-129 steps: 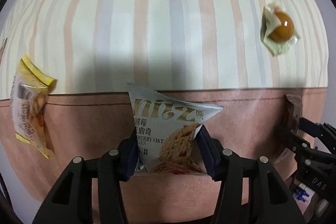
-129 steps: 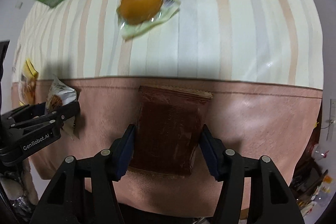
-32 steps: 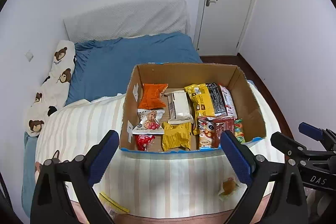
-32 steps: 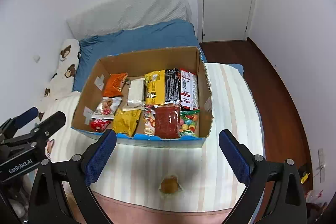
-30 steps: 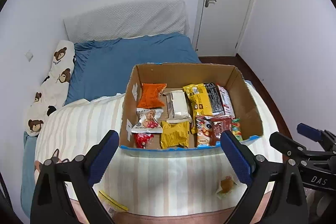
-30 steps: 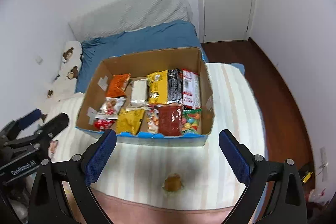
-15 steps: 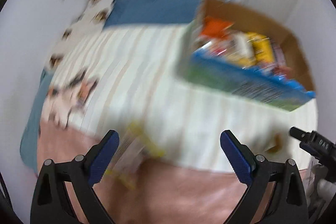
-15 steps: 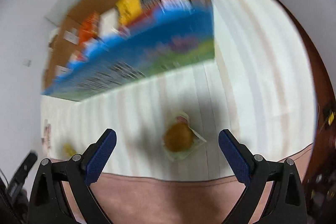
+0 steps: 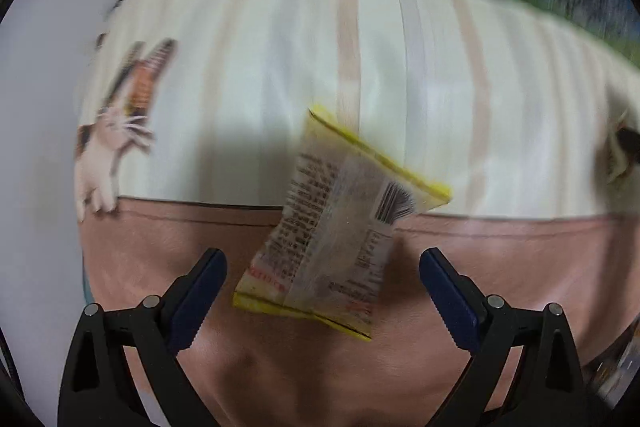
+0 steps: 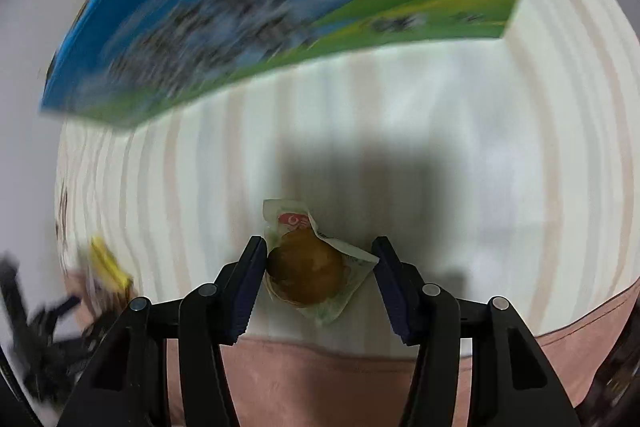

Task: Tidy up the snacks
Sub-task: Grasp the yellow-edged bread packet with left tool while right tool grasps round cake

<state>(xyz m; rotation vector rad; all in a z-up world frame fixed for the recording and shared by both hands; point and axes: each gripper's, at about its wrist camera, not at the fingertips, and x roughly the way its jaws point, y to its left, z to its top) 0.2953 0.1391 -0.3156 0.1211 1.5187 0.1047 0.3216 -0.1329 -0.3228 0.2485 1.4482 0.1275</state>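
While the yellow packet (image 9: 336, 227) lies across the blanket (image 9: 280, 67) seam, it is straddled by the left gripper (image 9: 323, 291), jaws wide apart, for pickup. Right gripper (image 10: 320, 275) jaws are closing around the wrapped bun (image 10: 306, 277), left pad touching; box (image 10: 280, 7) beyond.

I am working in a home, in a bedroom by the look of it. Under me lies a soft striped bedspread (image 9: 400, 47) with a pink border and a cartoon cat (image 9: 120, 131) printed on it. A printed cardboard box (image 10: 280, 7) sits on the bedspread, plain wall beside.
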